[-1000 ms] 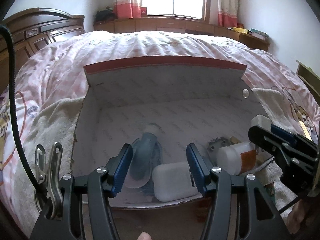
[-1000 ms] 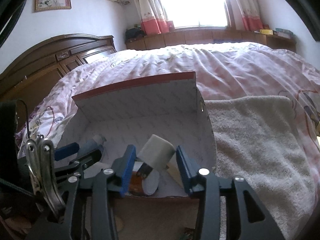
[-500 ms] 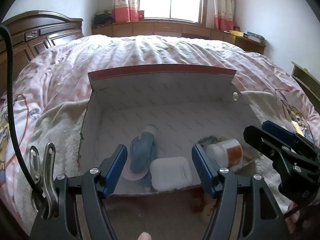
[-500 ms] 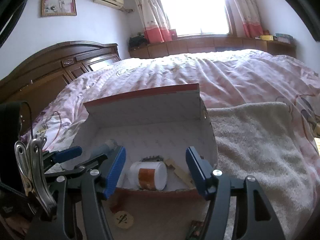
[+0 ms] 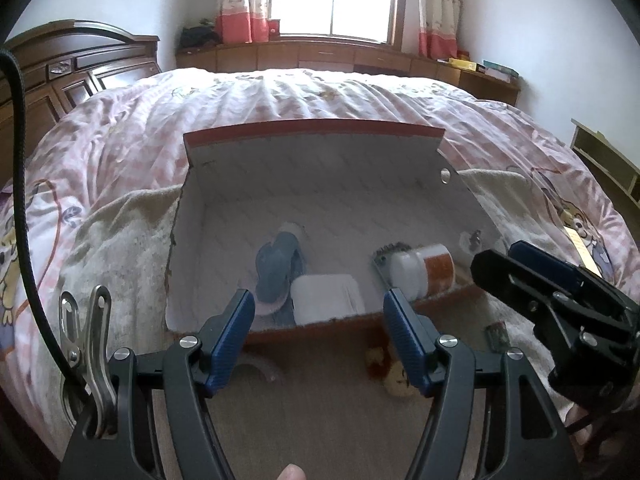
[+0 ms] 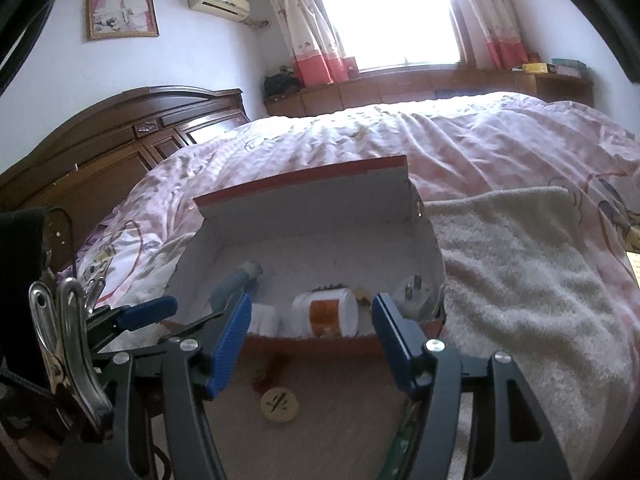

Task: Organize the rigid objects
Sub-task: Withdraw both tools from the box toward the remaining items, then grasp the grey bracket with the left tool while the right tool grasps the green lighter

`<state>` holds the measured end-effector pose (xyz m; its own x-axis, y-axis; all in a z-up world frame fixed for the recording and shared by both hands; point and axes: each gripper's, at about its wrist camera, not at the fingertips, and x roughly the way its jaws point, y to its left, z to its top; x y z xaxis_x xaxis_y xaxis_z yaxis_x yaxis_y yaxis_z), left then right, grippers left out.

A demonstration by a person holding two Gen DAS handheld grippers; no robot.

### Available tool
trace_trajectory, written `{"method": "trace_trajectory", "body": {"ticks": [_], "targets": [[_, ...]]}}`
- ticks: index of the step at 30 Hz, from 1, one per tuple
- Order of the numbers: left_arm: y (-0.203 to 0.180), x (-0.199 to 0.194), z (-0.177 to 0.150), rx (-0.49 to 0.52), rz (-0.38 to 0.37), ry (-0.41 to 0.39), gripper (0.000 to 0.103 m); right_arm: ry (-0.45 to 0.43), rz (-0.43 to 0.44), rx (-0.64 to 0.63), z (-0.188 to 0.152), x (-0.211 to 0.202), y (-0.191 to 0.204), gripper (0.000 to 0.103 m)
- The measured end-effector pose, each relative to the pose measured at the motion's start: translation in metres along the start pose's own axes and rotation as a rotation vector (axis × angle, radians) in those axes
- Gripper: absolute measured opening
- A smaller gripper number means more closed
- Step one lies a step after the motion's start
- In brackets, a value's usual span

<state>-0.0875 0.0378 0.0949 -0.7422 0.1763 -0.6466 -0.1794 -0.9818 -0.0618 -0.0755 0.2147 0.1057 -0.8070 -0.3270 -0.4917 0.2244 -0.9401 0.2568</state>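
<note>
Open cardboard box [image 5: 320, 184] sits on a towel [image 6: 520, 280] spread over a pink quilted bed [image 5: 280, 104]; white inside, red-edged flap standing up at the far side, low red front wall nearest the cameras. Left gripper [image 5: 318, 336] hangs just outside the front wall, jaws spread wide with nothing between them, blue pads facing each other. Right gripper [image 6: 310, 344] likewise outside the front wall, jaws wide apart and empty; in the left view it shows at the right edge, beside the box's right corner. Contents, all lying on the box floor: a blue slipper-shaped item [image 5: 276, 268] left of centre, its toe toward the front wall, a pale cap or tube end just behind it; a white rounded case [image 5: 326, 294] touching the slipper's right side and close against the front wall; a white jar with an orange label [image 5: 424, 270] lying on its side toward the right; a small serrated grey piece [image 5: 386, 250] partly hidden behind the jar; a white plug with metal prongs [image 6: 414, 292] in the right front corner. Outside the box, on the brown surface in front: a round tan disc with a dark mark [image 6: 279, 404], well apart from both grippers' pads. Dark wooden headboard [image 6: 120, 132] at left; bright window with pink-hemmed curtains [image 6: 392, 16] at back.
</note>
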Motion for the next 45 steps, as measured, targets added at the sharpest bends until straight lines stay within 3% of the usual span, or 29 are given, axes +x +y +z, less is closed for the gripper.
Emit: {"method": "trace_trajectory", "body": {"ticks": [28, 45], "targets": [[0.013, -0.017, -0.051, -0.037, 0.002, 0.065, 0.068, 0.090, -0.006, 0.045, -0.053, -0.020, -0.003, 0.066], [0.024, -0.010, -0.080, -0.064, 0.007, 0.123, 0.068, 0.134, -0.084, 0.011, -0.078, -0.034, -0.016, 0.066]]}}
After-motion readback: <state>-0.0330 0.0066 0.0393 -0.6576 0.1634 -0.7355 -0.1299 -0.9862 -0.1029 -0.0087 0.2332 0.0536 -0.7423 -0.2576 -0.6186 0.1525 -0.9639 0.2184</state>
